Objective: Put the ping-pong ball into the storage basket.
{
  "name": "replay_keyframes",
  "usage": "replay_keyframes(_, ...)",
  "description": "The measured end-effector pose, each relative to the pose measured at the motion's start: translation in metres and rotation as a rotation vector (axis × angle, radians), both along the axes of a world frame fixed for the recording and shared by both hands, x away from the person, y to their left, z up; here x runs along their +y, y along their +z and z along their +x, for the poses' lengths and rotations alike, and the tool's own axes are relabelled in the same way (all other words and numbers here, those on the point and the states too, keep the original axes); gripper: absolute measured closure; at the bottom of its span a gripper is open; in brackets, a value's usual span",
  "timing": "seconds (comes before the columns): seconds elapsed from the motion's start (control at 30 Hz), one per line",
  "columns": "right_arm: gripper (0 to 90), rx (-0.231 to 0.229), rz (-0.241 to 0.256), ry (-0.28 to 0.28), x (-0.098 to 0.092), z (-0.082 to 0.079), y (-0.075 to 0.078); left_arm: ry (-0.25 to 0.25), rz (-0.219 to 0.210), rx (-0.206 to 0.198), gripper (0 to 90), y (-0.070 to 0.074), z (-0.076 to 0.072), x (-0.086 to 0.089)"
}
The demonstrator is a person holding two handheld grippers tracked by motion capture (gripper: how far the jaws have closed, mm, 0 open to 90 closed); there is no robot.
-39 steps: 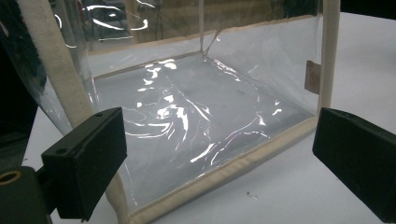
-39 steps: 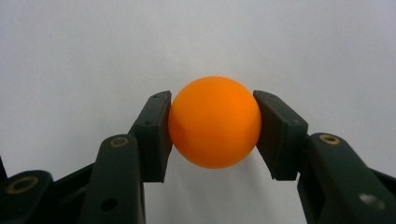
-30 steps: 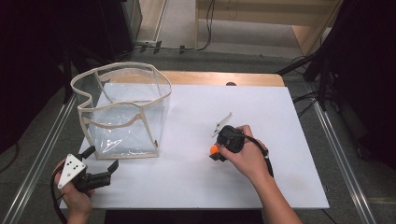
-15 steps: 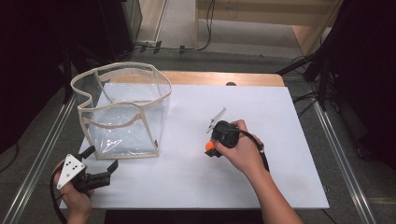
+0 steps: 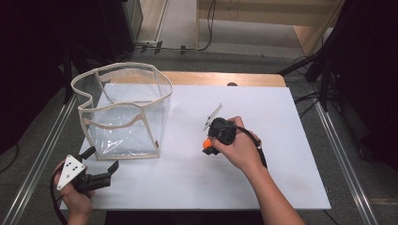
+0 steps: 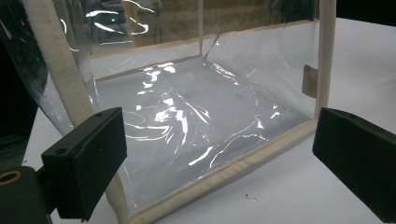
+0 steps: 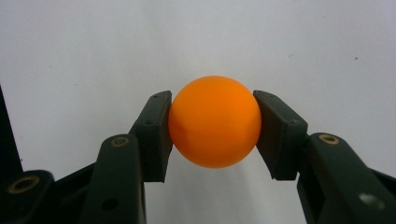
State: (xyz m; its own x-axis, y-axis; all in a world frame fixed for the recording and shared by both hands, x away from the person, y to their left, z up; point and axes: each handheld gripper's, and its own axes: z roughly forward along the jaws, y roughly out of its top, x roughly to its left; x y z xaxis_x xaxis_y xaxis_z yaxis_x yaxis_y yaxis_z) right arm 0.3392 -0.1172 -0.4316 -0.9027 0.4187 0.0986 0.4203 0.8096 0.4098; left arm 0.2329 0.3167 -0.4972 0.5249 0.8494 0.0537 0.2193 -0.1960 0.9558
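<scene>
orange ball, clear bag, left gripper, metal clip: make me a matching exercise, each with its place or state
Things:
1. orange ball
2. clear bag
3. left gripper
4. metal clip

Places or states:
A. open, nothing between its jaws, in front of the bag's near corner
B. lying flat on the white table, just beyond the right gripper
C. clamped between the right gripper's jaws
D. standing open-topped on the left part of the table

Pairs: 1-C, 2-D, 3-A, 4-B
</scene>
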Motion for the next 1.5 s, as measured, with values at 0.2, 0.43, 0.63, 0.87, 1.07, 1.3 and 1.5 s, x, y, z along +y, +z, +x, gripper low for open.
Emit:
replay_keyframes(0.2, 48.4, 0.003, -0.006, 0.004, 0.003, 0.003, 0.005, -0.001, -0.001, -0.001, 3.6, 0.000, 0.000, 0.000)
replay_keyframes(0.43, 48.4, 0.004, -0.007, 0.009, 0.006, 0.006, 0.008, -0.002, -0.001, -0.001, 3.6, 0.000, 0.000, 0.000)
replay_keyframes(0.63, 48.4, 0.007, -0.007, 0.016, 0.011, 0.008, 0.010, -0.003, 0.004, -0.001, 3.6, 0.000, 0.000, 0.000)
replay_keyframes(0.87, 48.4, 0.011, -0.002, 0.029, 0.015, 0.012, 0.013, -0.002, 0.007, 0.000, 3.6, 0.000, 0.000, -0.001)
replay_keyframes(1.07, 48.4, 0.009, -0.007, 0.037, 0.019, 0.016, 0.017, -0.004, 0.004, 0.000, 3.6, 0.000, 0.000, 0.000)
replay_keyframes(1.3, 48.4, 0.004, -0.011, 0.036, 0.024, 0.018, 0.022, -0.004, 0.006, 0.000, 3.6, 0.000, 0.000, -0.001)
replay_keyframes(1.5, 48.4, -0.004, -0.004, 0.054, 0.028, 0.019, 0.027, -0.004, 0.006, 0.001, 3.6, 0.000, 0.000, 0.000)
